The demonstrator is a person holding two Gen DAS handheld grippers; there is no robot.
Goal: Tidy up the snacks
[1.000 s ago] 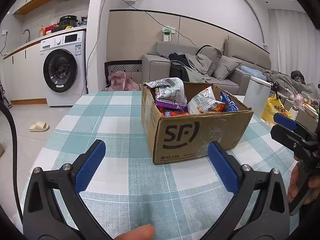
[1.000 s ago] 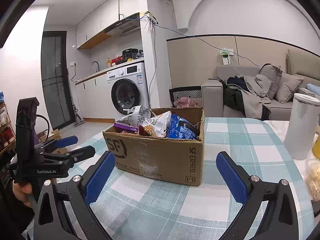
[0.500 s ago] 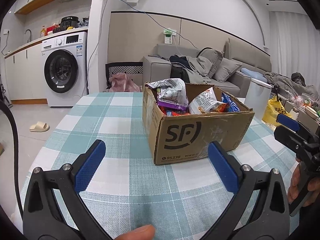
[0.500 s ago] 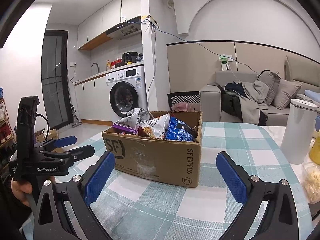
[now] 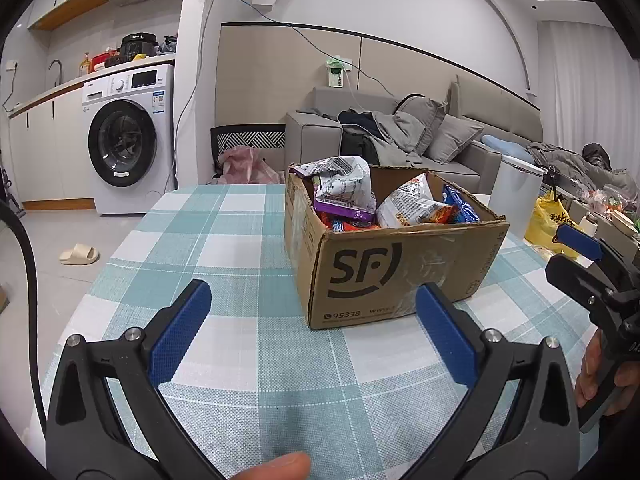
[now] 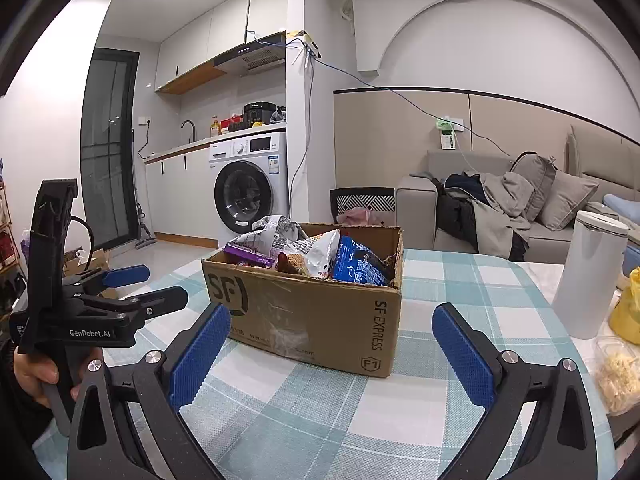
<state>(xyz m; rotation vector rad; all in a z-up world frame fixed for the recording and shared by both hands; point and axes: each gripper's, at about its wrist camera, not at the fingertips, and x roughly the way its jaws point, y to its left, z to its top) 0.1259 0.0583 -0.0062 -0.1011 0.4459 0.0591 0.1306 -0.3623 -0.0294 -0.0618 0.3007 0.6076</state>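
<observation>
Evidently light and crinkly, the snack bags (image 5: 414,206) in the cardboard box (image 5: 400,264) suit pinching by their upstanding tops; left gripper (image 5: 316,332) and right gripper (image 6: 332,350) both spread, empty.

The tablecloth (image 5: 240,240) is a teal-and-white plaid. On it, the cardboard box (image 5: 400,272) is plain brown with black lettering. Inside, toward 11 o'clock, a white-and-grey printed bag (image 5: 344,184) lies over a purple packet (image 5: 344,210); toward 1 o'clock is a blue packet (image 6: 360,266). The left gripper (image 5: 312,332) and right gripper (image 6: 332,352) are black with blue pads. At 3 o'clock, a white canister (image 6: 592,280) and a yellow bag (image 6: 628,312).
</observation>
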